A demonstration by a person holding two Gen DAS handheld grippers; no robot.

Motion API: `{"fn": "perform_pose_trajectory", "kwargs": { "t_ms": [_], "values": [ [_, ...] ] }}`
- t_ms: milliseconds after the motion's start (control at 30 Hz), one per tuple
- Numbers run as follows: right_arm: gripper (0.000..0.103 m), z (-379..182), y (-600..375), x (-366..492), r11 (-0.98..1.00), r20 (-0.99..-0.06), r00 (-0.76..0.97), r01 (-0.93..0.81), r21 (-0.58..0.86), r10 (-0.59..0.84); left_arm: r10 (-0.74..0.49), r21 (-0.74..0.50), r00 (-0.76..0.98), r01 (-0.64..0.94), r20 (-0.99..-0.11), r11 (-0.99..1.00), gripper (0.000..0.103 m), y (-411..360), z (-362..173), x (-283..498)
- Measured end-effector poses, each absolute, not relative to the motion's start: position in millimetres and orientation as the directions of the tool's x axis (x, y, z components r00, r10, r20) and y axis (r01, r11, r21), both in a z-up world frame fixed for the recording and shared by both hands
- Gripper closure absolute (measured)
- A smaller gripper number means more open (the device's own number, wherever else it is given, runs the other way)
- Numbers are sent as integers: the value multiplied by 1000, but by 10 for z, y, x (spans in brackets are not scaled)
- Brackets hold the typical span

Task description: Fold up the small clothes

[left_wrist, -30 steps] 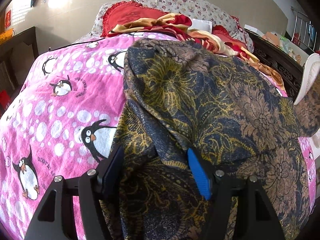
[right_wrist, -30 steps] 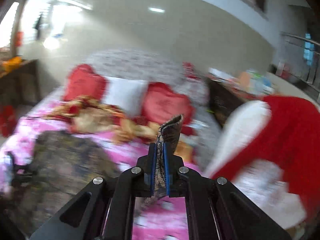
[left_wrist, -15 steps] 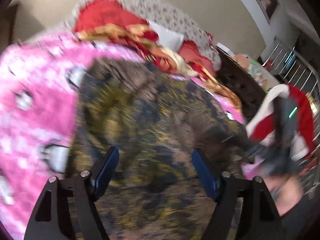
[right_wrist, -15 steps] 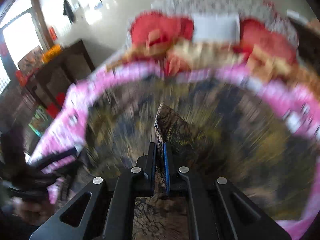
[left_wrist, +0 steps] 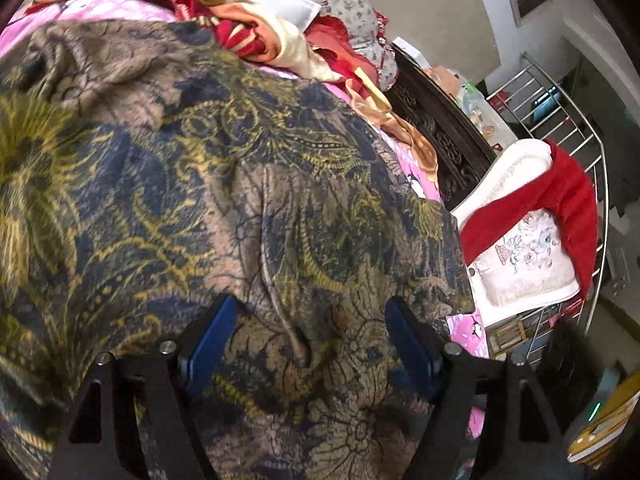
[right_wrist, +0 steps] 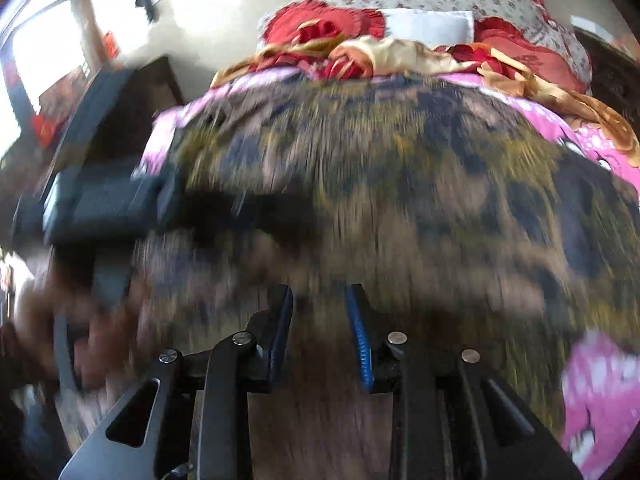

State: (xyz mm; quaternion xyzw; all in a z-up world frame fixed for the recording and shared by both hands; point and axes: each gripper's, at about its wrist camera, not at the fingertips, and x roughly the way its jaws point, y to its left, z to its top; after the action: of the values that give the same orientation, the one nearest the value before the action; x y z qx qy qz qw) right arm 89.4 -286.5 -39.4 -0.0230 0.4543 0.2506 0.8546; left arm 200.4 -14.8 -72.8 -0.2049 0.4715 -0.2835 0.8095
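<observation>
hovering over the patterned garment [left_wrist: 248, 184] spread on the pink bedsheet [right_wrist: 596, 384], my left gripper [left_wrist: 308, 336] gaped wide and my right gripper [right_wrist: 320, 328] stood part open, both empty, so a blind pinch risked grabbing sheet too.

The garment [left_wrist: 224, 184] lies spread on the bed [left_wrist: 466, 326], filling the frame's centre; pillows [right_wrist: 424, 28] sit behind it, seemingly a chair [left_wrist: 528, 248] at right.

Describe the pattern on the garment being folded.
Dark blue, tan and gold floral batik-style garment, sharpest in the left wrist view.
</observation>
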Motion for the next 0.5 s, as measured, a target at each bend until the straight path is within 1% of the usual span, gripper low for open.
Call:
{"fn": "perform_pose_trajectory", "kwargs": {
  "t_ms": [33,100,167,267,300,400,467,500],
  "values": [
    [70,-466,-2909,780,880,-794,470,-447,163,386,-650,-597,403,266,-644,757,24,-153,-714,2013],
    [70,-427,-3006,699,891,-774,504,-421,168,384,-654,-602,410,268,-635,752,24,-167,-685,2013],
    [69,-459,-3063,732,913,-779,519,-375,163,352,-655,-595,389,278,-647,754,24,-205,-701,2024],
    [69,-490,-3157,798,916,-766,520,-329,229,378,-645,-568,363,307,-672,764,21,-321,-729,2044],
    [69,-495,-3167,804,918,-766,520,-321,235,378,-652,-577,356,302,-670,759,18,-349,-743,2068],
    [69,-483,-3129,814,920,-767,526,-323,220,368,-684,-627,344,276,-644,729,17,-355,-773,2148],
    [69,-477,-3123,821,922,-769,526,-324,213,363,-698,-659,348,242,-626,712,19,-325,-788,2197],
    [69,-482,-3120,823,921,-768,526,-324,215,364,-697,-668,356,224,-622,710,27,-305,-790,2199]
  ]
}}
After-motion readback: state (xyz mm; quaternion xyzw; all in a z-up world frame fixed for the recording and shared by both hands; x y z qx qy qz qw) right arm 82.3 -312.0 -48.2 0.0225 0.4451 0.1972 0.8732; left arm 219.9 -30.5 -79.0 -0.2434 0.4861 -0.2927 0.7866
